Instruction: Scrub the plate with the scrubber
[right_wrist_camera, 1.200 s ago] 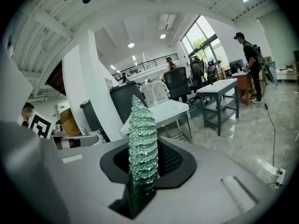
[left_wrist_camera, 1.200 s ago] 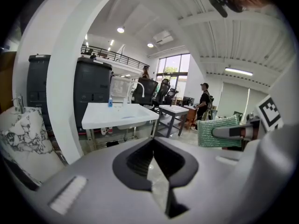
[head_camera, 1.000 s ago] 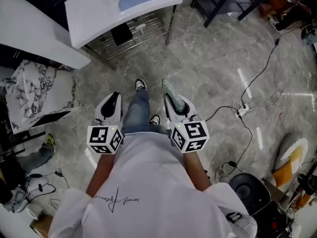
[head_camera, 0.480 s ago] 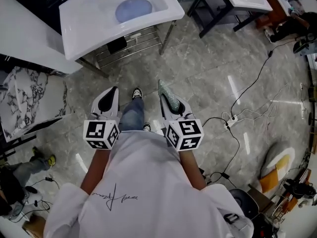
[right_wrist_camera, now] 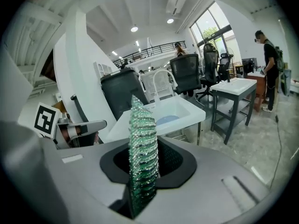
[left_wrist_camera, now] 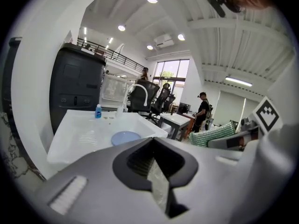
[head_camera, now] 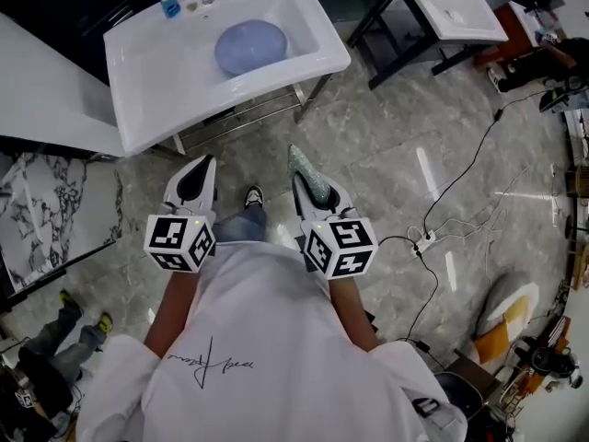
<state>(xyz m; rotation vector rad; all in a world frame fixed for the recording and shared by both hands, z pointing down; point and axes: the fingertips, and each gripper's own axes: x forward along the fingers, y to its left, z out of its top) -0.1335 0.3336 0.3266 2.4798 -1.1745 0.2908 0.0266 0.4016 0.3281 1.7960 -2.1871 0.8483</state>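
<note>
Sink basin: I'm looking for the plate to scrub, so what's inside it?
A round blue plate lies flat in the sink, alone as far as shows. It covers the basin floor beneath, so any drain there is hidden.

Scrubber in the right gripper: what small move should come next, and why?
Probably step forward and bring the right gripper toward the sink. The scrubber is clamped in that gripper, but the blue plate lies in the sink ahead, well apart from it.

Green glittery scrubber (right_wrist_camera: 142,157), pale blue plate (head_camera: 250,46), white sink (head_camera: 138,81), grey marbled floor (head_camera: 386,145).
</note>
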